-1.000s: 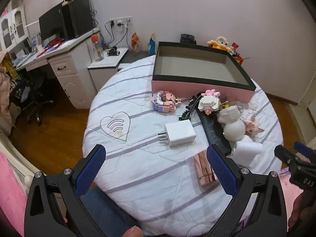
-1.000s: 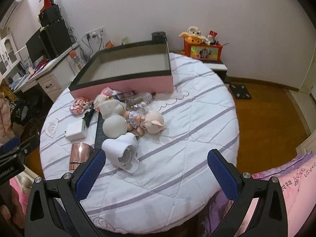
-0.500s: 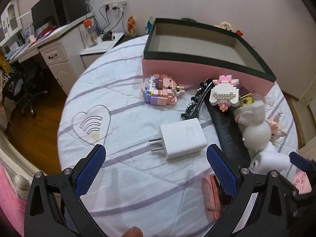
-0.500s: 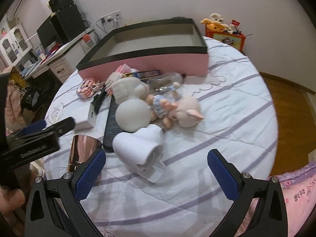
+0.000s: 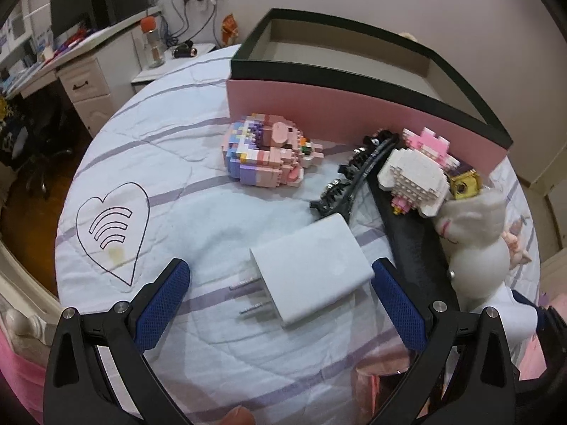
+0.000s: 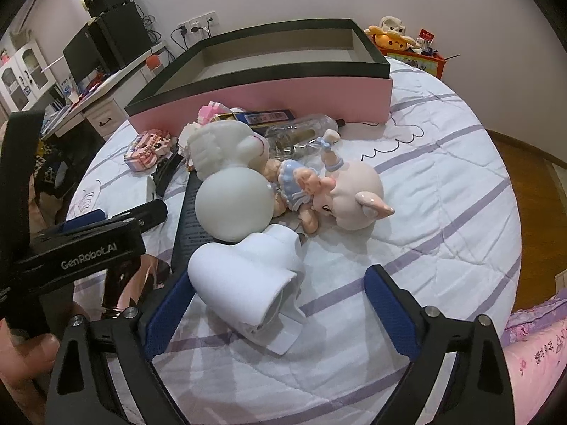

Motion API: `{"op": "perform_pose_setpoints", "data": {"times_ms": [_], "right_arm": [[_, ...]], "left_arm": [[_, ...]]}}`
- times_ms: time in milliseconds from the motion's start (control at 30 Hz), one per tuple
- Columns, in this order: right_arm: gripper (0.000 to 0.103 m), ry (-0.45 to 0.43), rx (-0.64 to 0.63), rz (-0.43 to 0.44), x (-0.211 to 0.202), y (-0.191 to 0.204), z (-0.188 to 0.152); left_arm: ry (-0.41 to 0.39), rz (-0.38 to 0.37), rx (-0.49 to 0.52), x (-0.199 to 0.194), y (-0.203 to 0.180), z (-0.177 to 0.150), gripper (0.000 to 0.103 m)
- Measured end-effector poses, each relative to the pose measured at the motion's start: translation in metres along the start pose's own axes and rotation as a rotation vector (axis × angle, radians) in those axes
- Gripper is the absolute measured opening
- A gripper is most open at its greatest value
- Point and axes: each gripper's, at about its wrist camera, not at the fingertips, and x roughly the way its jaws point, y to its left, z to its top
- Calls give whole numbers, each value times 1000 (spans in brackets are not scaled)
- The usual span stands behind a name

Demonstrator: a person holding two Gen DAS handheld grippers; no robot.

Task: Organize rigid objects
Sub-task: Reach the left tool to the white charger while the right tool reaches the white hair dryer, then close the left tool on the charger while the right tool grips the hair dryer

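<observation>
A white plug charger (image 5: 308,276) lies flat on the quilted round table (image 5: 198,212), with my left gripper (image 5: 280,267) open around it and neither pad touching it. In the right wrist view my right gripper (image 6: 276,276) straddles a white hollow figurine piece (image 6: 248,276); its jaws are closing, and the left pad sits close against the piece. Behind lie a white ball-shaped figure (image 6: 234,205), a pig doll (image 6: 340,191) and two block models (image 5: 265,156) (image 5: 418,173). The pink box with a black rim (image 5: 354,106) stands open at the back.
A black clip (image 5: 354,177) and a long black slab (image 5: 414,244) lie beside the charger. A rose-gold cup (image 6: 117,283) lies at the near left. A clear bottle (image 6: 301,134) rests against the box. A desk (image 5: 81,71) and wooden floor surround the table.
Both grippers have come down and forward toward the table. The charger now sits between the left jaws and the white piece between the right jaws, which have narrowed slightly.
</observation>
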Motion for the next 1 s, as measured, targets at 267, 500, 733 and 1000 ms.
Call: {"op": "perform_pose_setpoints", "data": {"times_ms": [267, 500, 733, 1000], "right_arm": [[64, -21, -31, 3, -1, 4, 0], [64, -34, -23, 21, -10, -1, -5], [64, -54, -22, 26, -18, 0, -7], [64, -58, -22, 28, -23, -2, -6]], "left_arm": [[-48, -41, -2, -8, 15, -9, 90], [-57, -84, -24, -16, 29, -11, 68], [-64, -88, -26, -20, 29, -7, 68], [-80, -72, -11, -24, 30, -5, 68]]}}
